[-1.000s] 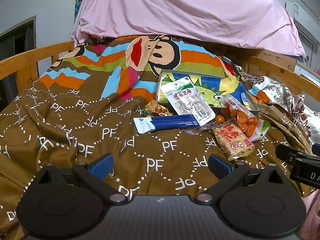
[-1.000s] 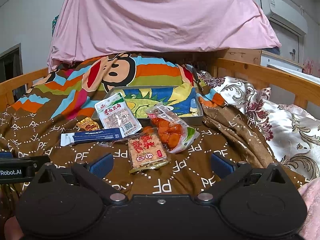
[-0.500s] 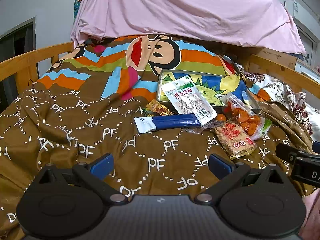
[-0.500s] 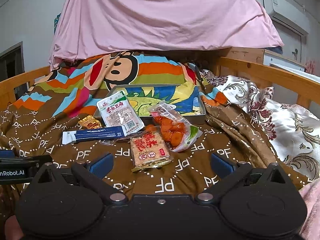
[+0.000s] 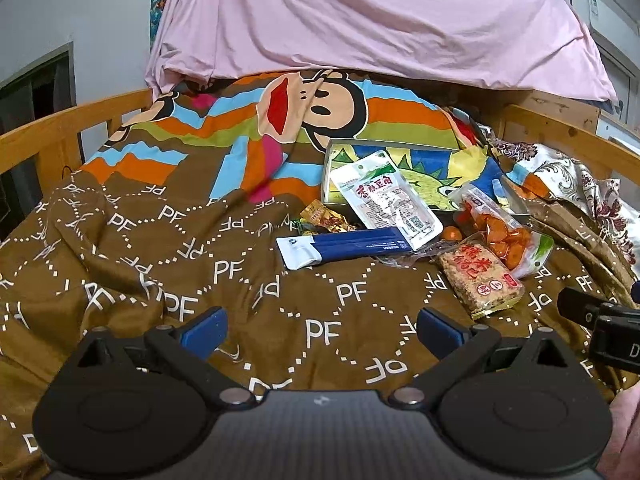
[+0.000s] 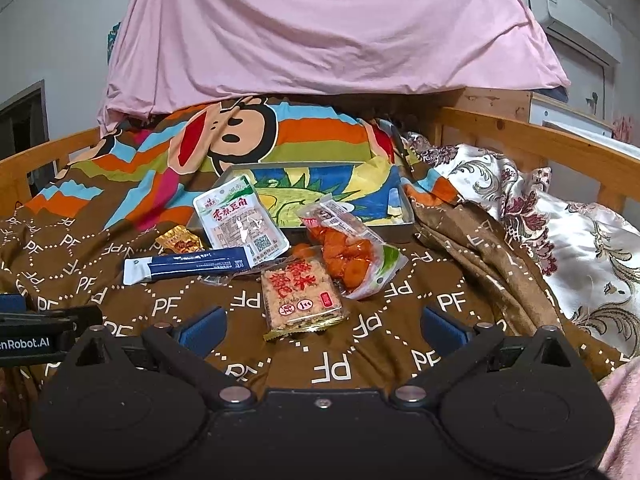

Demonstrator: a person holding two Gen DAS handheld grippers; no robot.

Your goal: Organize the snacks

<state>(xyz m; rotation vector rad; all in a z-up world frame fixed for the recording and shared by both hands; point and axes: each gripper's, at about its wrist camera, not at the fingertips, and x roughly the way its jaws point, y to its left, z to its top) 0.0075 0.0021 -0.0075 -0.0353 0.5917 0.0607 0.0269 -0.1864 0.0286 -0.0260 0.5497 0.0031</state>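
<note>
Several snacks lie on a brown blanket in front of a metal tray [image 5: 516, 204] [image 6: 406, 228] with a cartoon picture inside. A white pouch [image 5: 384, 200] [image 6: 240, 220] leans on the tray's front rim. Below it lies a long blue and white packet [image 5: 344, 246] [image 6: 188, 266]. A rice cracker pack [image 5: 480, 280] [image 6: 302, 294] lies beside a clear bag of orange pieces [image 5: 500, 232] [image 6: 348, 252]. A small gold packet [image 5: 322, 216] [image 6: 180, 242] sits to the left. My left gripper [image 5: 322, 330] and right gripper [image 6: 322, 326] are open and hold nothing, both short of the snacks.
Wooden bed rails [image 5: 72, 120] [image 6: 540, 140] run along both sides. A pink sheet [image 5: 360, 20] hangs at the back. A floral quilt [image 6: 580, 240] is bunched at the right. The other gripper shows at the frame edge [image 5: 600, 324] [image 6: 36, 332].
Both grippers have edged a little closer to the snacks. The snacks have not moved, and both grippers stay open.
</note>
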